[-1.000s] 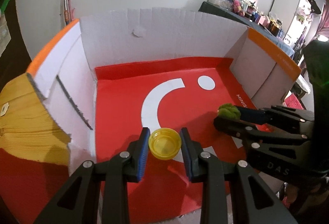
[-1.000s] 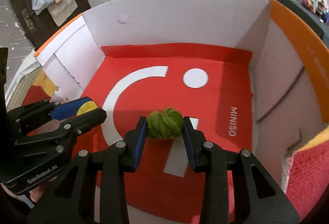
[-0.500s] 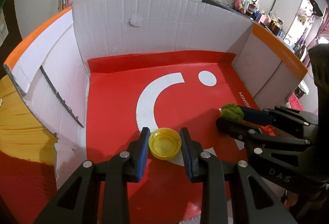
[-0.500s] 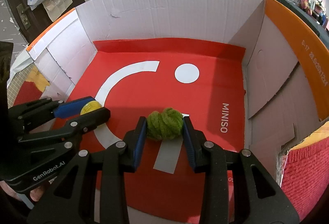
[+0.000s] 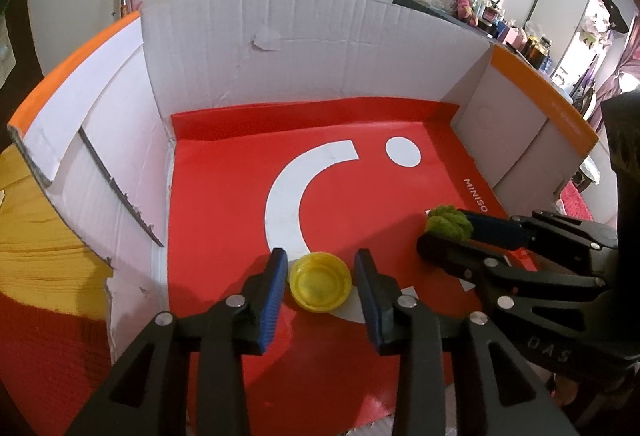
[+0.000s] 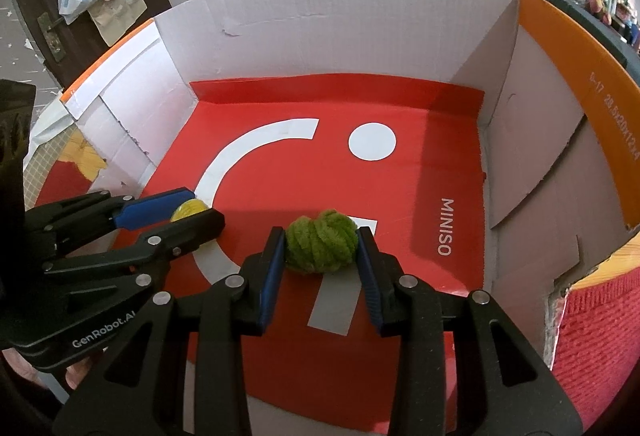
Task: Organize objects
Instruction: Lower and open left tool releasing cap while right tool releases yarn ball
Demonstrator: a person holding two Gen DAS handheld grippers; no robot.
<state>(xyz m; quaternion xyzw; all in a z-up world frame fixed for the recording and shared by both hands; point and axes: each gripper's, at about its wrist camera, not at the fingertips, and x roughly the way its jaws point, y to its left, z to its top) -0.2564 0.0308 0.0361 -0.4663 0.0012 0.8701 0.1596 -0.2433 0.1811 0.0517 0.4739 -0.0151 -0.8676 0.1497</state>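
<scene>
One white box [image 5: 320, 48] with a red floor holds two things, one green yarn ball [image 6: 322, 246] at 6 o'clock clamped in the right gripper [image 6: 322, 248] and one yellow cap [image 5: 320, 286] at 9 o'clock, which the left gripper [image 5: 320, 276] grasps.

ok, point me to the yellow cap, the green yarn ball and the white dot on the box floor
yellow cap [image 5: 320, 286]: left wrist view, inside of the cap.
green yarn ball [image 6: 322, 241]: right wrist view, middle of the ball.
white dot [image 6: 372, 141]: right wrist view, centre of the dot.
</scene>
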